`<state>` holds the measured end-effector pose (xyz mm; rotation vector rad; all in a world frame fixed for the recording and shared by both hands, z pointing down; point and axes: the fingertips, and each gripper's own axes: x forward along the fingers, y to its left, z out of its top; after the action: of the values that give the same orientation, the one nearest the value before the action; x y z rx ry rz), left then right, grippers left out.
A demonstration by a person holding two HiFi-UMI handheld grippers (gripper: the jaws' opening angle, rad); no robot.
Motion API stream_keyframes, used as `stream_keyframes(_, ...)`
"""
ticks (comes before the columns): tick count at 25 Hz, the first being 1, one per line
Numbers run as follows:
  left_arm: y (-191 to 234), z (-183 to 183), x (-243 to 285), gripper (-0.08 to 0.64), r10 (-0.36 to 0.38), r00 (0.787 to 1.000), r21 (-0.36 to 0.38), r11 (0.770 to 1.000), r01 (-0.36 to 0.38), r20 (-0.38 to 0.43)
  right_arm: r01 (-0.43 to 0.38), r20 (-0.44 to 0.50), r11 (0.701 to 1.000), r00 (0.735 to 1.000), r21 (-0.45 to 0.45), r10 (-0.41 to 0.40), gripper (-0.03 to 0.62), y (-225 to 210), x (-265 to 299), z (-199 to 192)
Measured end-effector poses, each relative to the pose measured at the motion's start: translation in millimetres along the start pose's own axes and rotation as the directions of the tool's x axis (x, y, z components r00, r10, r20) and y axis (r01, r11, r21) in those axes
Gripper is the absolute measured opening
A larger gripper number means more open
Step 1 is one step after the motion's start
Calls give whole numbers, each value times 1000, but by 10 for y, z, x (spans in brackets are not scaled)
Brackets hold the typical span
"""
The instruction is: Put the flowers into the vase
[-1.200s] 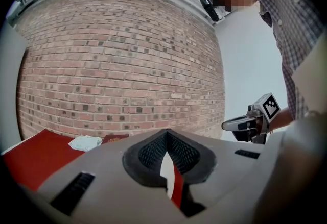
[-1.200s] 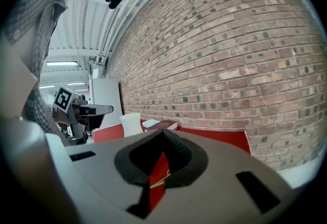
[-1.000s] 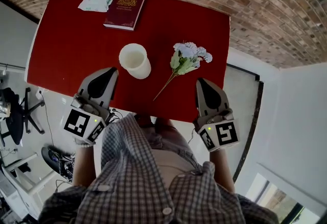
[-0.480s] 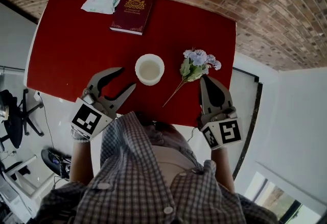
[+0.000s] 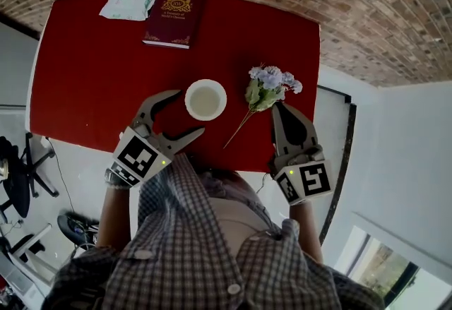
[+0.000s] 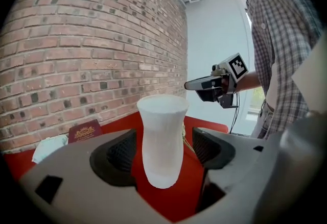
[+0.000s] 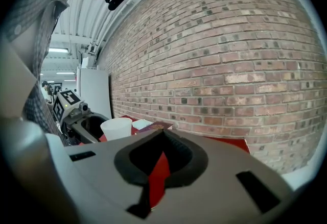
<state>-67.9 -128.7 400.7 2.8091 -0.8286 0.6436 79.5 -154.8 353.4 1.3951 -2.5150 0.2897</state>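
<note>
the left gripper (image 5: 190, 113) has just been spreading its jaws and stands released, the white vase (image 5: 205, 99) upright between them, its sides untouched. the flowers (image 5: 268, 82) lie on the red surface (image 5: 92, 68) at the vase's 3 o'clock, stem trailing toward 7. the right gripper (image 5: 278, 106) is clenched on nothing, its tip just beside the leaves.

Head view: cam above the person (image 5: 212, 245), facing steeply down; whole red table (image 5: 92, 75) in frame, mid-range. Left gripper view: low, v. close, facing white vase (image 6: 162, 139) w/ brick wall (image 6: 76, 39) behind. Right gripper view: low, facing along same wall, further off. All 3 share vase & table.
</note>
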Motion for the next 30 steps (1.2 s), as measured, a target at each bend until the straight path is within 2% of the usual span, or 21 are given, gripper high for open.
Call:
stream_keyframes(10, 36, 71, 298, 338, -48, 997, 6, 999, 48, 66, 42, -68, 999, 997, 20, -40, 6, -33, -34, -162)
stream_keyframes(15, 44, 131, 348, 336, -64, 989, -35, 997, 69, 131, 78, -104, 997, 992, 4, -77, 6, -106, -15, -261)
stream_keyframes(18, 42, 146, 359, 333, -47, 987, -33, 998, 52, 155, 137, -152, 991, 979, 3, -135, 6, -239, 9, -381)
stream_keyframes(24, 39, 143, 352, 331, -32, 984, -36, 999, 39, 172, 230, -312, 971, 929, 60, -200, 6, -436, 24, -717)
stream_keyframes(27, 45, 140, 350, 331, -33, 983, -43, 998, 42, 179, 217, -353, 973, 919, 73, -178, 33, -465, 119, -905)
stream_keyframes(28, 48, 140, 352, 331, -32, 983, -47, 998, 41, 182, 219, -363, 972, 915, 81, -176, 62, -489, 166, -983)
stream_keyframes(30, 49, 142, 355, 331, -31, 982, -46, 998, 40, 186, 238, -408, 964, 897, 117, -172, 189, -532, 241, -1156)
